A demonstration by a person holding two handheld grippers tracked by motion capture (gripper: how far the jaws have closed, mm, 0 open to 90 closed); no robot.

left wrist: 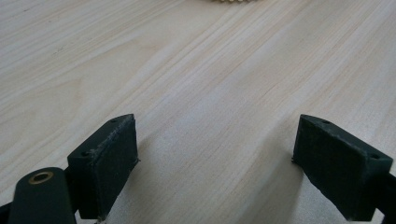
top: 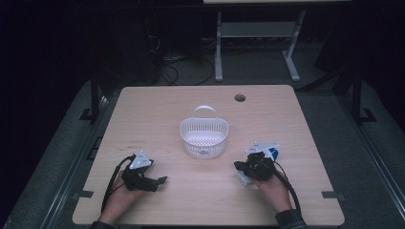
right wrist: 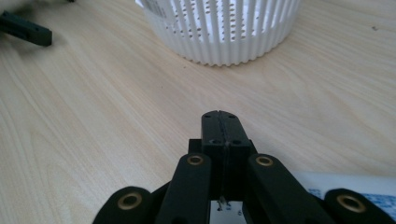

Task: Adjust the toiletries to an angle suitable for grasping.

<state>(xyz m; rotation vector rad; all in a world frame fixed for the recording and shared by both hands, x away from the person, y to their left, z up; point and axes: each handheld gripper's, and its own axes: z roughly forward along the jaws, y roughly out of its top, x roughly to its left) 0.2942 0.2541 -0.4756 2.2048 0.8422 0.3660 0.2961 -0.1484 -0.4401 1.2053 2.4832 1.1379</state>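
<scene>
A white slotted basket [top: 204, 125] with a handle stands at the middle of the wooden table [top: 143, 109]; its ribbed wall [right wrist: 224, 42] rises close ahead in the right gripper view. My right gripper [top: 237, 165] [right wrist: 219, 114] is at the lower right, pointing left toward the basket's base, its pads pressed together with nothing visible between them. Under it lies a flat white packet with blue print [right wrist: 345, 186] [top: 242, 179]. At the lower left, my left gripper [top: 160, 181] [left wrist: 215, 140] rests low over bare wood, jaws wide apart and empty.
A round cable hole [top: 239, 98] sits near the table's far edge. Beyond the table are a dark floor, cables and a white desk frame [top: 218, 52]. The left gripper's jaw [right wrist: 25, 29] shows at the top left of the right gripper view.
</scene>
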